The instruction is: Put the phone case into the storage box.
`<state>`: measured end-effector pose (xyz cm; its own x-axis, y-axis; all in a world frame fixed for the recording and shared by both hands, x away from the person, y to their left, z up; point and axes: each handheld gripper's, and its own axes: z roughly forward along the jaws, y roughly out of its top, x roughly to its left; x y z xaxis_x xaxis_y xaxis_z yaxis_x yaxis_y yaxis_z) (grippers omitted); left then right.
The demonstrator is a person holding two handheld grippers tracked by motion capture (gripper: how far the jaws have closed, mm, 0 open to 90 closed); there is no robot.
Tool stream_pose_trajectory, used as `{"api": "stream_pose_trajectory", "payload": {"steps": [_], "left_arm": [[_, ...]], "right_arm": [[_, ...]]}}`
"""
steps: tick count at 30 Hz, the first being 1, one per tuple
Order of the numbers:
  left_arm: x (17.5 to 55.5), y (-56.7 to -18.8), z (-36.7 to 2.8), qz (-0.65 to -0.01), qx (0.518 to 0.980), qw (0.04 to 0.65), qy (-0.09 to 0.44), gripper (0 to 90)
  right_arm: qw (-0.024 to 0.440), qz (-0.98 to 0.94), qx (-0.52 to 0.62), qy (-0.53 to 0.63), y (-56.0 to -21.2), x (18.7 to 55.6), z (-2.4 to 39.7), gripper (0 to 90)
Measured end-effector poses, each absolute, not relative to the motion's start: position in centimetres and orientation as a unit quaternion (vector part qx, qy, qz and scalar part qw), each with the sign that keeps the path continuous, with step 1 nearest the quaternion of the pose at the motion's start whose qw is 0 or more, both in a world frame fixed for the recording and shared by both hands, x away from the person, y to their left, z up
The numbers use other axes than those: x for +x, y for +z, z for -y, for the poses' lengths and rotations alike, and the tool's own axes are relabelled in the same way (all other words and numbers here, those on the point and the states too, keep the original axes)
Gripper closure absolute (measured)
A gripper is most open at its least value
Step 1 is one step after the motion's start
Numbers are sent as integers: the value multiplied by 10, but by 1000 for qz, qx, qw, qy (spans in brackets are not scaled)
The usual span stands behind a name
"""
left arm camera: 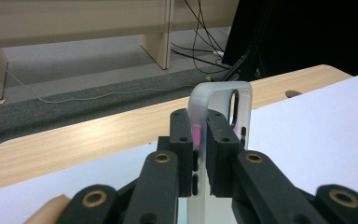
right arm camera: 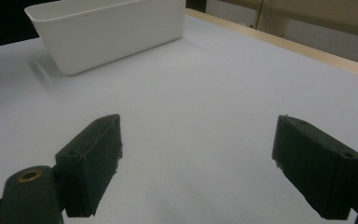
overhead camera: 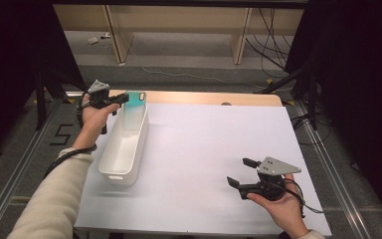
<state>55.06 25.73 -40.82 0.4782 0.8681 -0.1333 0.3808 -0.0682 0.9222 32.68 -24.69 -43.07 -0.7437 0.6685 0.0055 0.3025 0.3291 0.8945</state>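
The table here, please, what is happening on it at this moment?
A person works at a table covered in white, with a claw tool in each hand. The left claw is shut on a translucent phone case and holds it upright at the far end of a long white bin, above its rim. The right claw is open and holds nothing, low over the bare table surface on the near right side. Whether the case is going into the bin or coming out, I cannot tell.

dim room | bright table glare | near jaws perhaps blurred
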Motion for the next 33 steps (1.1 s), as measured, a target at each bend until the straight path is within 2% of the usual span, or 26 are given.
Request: {"api": "stream_pose_trajectory", "payload": {"steps": [33], "left_arm": [[550, -416, -260, -456, 696, 503, 234, 810]], "right_arm": [[186, -791, 304, 497, -433, 328, 246, 170]]}}
